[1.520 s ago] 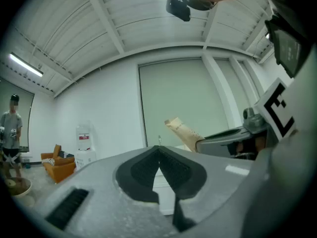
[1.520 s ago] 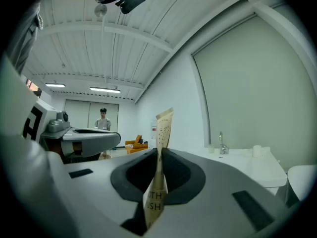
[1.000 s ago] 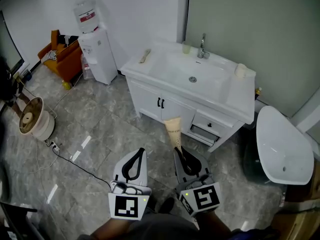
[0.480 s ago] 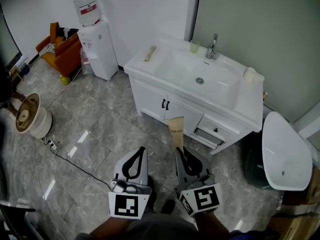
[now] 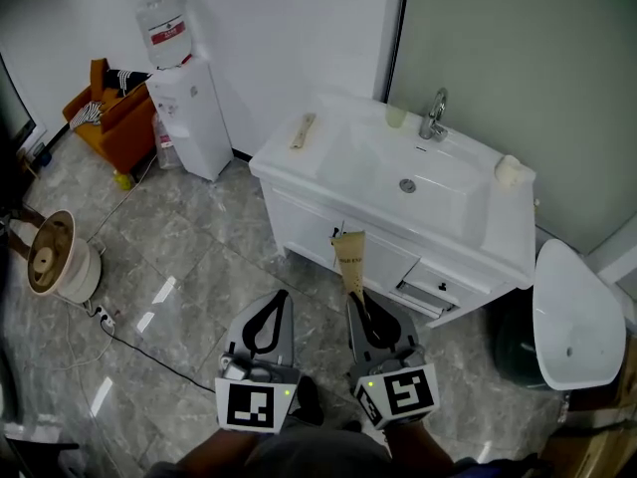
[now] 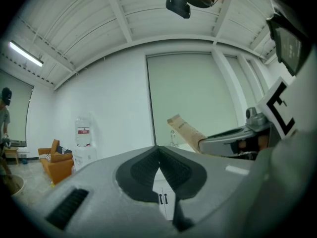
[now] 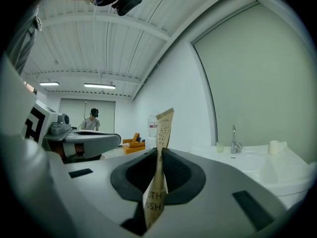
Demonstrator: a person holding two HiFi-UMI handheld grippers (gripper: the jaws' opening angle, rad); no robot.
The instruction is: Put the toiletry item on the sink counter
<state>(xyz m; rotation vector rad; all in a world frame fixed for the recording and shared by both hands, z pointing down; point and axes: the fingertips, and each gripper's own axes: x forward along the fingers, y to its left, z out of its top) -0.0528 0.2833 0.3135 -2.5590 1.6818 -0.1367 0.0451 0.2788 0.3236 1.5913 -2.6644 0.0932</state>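
The fingers of the right gripper (image 5: 355, 295) are clamped on the lower end of a brown paper toothbrush packet (image 5: 349, 257), which is held upright over the grey floor (image 5: 199, 267), apart from the white sink table (image 5: 282, 157). The fingers of the left gripper (image 5: 283, 297) are pressed together on nothing, alongside.

The head view looks steeply down from above at the sink cabinet (image 5: 299, 217) just ahead. Both gripper views look low along their jaws toward it.
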